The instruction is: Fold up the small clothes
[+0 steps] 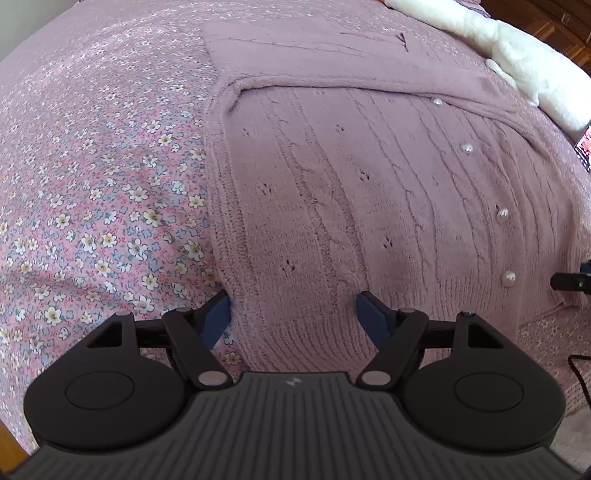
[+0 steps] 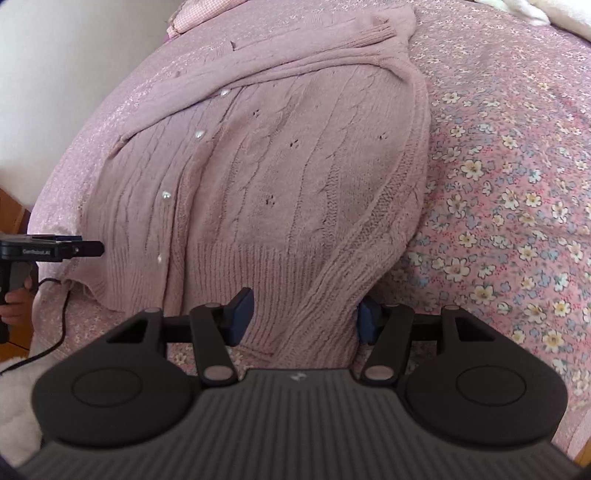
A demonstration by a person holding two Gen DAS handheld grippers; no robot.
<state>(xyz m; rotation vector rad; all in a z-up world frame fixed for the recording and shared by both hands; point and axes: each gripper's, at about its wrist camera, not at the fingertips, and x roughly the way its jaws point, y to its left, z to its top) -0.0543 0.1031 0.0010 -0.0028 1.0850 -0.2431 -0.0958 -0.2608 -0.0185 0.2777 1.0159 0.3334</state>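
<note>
A dusty-pink knit cardigan (image 1: 351, 177) with pearl buttons (image 1: 467, 148) lies flat on a floral bedspread (image 1: 92, 206), its sleeves folded across the body. My left gripper (image 1: 295, 314) stands open over the ribbed hem at the cardigan's left edge, with knit between its blue pads (image 1: 218, 314). In the right wrist view the cardigan (image 2: 280, 166) has a sleeve (image 2: 354, 258) running down to the hem. My right gripper (image 2: 304, 317) is open, and that sleeve end and the hem lie between its jaws.
A white fluffy item (image 1: 517, 55) lies at the bed's far right, with a small lit screen (image 1: 585, 147) beside it. A hand (image 2: 14, 306) holds the other gripper (image 2: 51, 249), and a black cable (image 2: 59, 332) trails below it. A checked pillow (image 2: 207, 14) sits at the head.
</note>
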